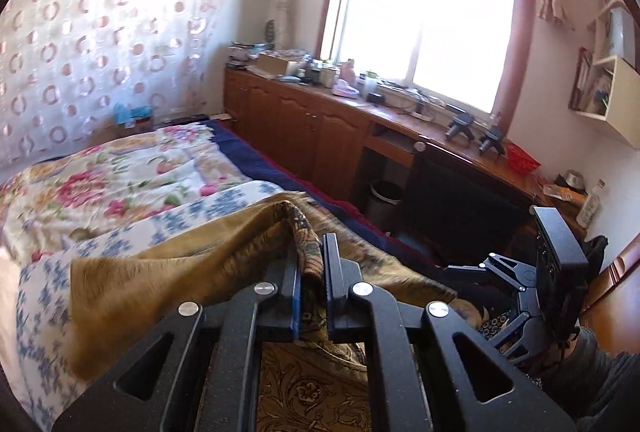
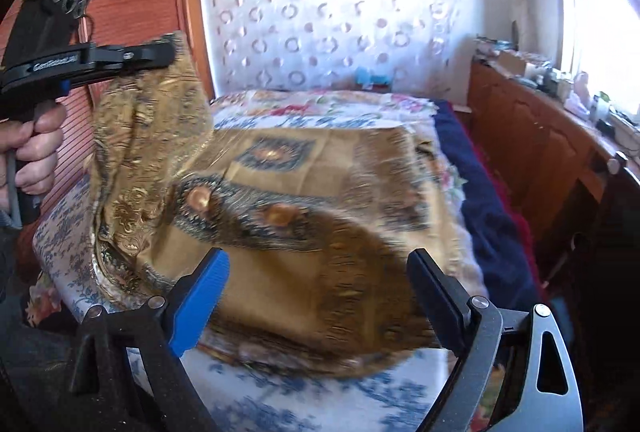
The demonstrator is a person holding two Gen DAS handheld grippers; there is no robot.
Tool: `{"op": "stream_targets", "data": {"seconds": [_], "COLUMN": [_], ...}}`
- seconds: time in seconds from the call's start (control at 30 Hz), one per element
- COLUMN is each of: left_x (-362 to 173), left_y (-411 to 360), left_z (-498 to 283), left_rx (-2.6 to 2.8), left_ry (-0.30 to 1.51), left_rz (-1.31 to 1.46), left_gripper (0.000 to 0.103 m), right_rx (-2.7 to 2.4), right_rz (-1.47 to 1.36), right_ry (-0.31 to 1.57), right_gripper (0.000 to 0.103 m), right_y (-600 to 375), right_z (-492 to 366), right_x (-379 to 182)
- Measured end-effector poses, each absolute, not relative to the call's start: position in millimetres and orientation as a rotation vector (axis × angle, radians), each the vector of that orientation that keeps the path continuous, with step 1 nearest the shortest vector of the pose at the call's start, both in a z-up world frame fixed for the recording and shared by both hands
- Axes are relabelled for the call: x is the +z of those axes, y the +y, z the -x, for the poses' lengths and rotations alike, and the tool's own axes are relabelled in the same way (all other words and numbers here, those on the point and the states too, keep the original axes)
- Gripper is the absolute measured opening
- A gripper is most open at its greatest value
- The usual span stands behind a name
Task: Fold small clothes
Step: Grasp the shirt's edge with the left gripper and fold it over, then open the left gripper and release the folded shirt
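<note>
A thin, silky golden-brown scarf [image 2: 304,191] with dark paisley medallions and a fringed, striped border lies mostly flat on the bed [image 2: 280,384], over a white sheet printed with blue flowers. One corner is lifted in soft vertical folds. The left gripper [image 1: 311,264] is clenched on that bunched corner, cloth pinched between its blue-padded fingers. The right gripper [image 2: 320,284] hangs over the scarf's near edge, jaws spread wide and holding nothing. A floral quilt [image 1: 120,175] lies beyond.
</note>
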State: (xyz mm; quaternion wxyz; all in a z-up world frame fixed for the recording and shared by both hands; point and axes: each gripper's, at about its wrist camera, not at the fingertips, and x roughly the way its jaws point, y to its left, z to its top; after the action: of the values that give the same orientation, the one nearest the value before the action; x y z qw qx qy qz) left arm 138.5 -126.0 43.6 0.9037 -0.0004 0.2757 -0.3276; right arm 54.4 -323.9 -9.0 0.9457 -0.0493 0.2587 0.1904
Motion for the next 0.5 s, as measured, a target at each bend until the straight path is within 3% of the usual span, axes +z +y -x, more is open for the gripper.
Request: {"op": "stream_targets", "data": {"seconds": [0.33,0.37,0.43,0.5], "left_x": [30.8,30.3,29.9,31.4], "left_y": [-199.6,-201.0,-200.2,-197.3], "left_z": [-154.0,-154.8,-156.6,-157.2], "left_rx": [-0.798,-0.802,-0.793,-0.780], "left_ry": [0.669,0.674,0.675,0.653], "left_rz": [-0.080,-0.082,-0.089,-0.084], "left_gripper": [0.010,0.013,0.040,0.045], "right_rx": [0.311,0.308,0.307,0.310], "right_rz": [0.063,0.060,0.055,0.052], "right_ry": [0.539,0.539,0.539,0.539], "right_gripper": [0.091,0.091,0.091,0.091], "right_y": [-363.2,-364.6,-365.1,-368.7], "right_z": [-36.5,-35.3,-34.4,-37.3], "right_x": [-12.7,-12.8,-9.9,-4.5]}}
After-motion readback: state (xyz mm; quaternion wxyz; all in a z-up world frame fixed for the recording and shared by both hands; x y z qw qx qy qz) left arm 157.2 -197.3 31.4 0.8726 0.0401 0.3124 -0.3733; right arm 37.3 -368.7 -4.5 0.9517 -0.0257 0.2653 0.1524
